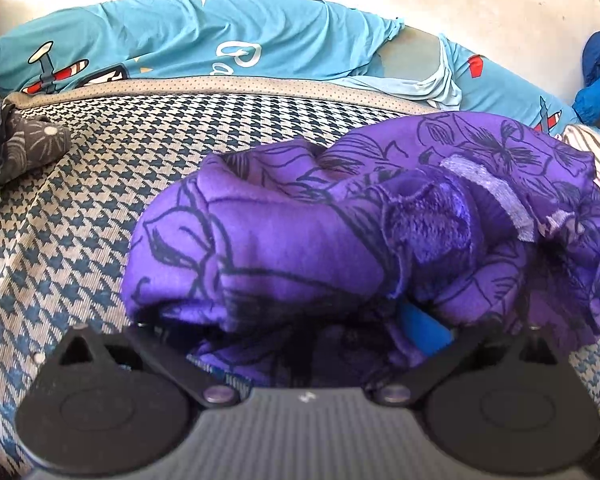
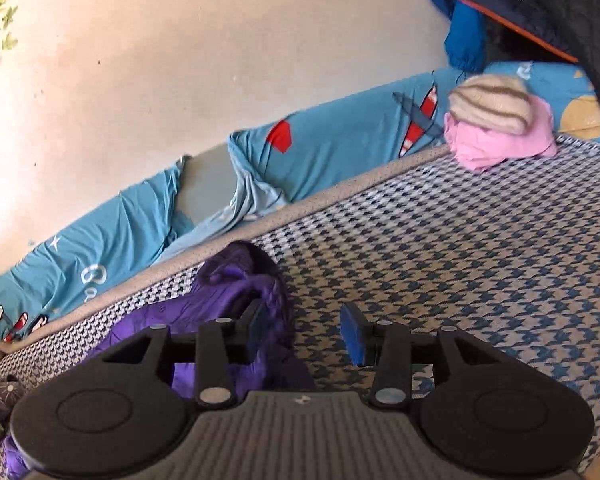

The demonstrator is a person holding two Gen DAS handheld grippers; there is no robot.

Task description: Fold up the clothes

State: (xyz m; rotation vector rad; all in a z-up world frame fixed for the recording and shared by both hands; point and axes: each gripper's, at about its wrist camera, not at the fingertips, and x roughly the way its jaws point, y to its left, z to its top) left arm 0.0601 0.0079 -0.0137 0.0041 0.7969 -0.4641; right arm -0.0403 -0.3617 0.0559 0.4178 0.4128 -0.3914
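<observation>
A: What is the largest thing in view?

B: A bed with a blue-and-white houndstooth woven cover (image 1: 100, 200), set against a pale wall, with a turquoise cartoon-print sheet (image 1: 220, 40) bunched along its far edge.

A: And the clothes?

B: A purple floral-print fleece garment (image 1: 300, 232) lies in a soft, rounded bundle on the cover, close in front of the left gripper (image 1: 300, 340). Its cloth drapes over that gripper's fingers, with only a sliver of blue pad showing, so I cannot tell whether it is clamped or merely buried. Judging by the bundle's doubled layers, it is partly folded, or gathered up for folding.

A: The other hand?

B: The right gripper (image 2: 304, 332) hovers just right of the same garment, fingers spread apart and holding nothing (perhaps freed to take a fresh edge).

A: Anything stacked or contained?

B: No baskets or boxes. At the far corner, a cream striped knitted piece (image 2: 488, 100) sits atop a pink folded cloth (image 2: 500, 148), seemingly a finished pile.
</observation>
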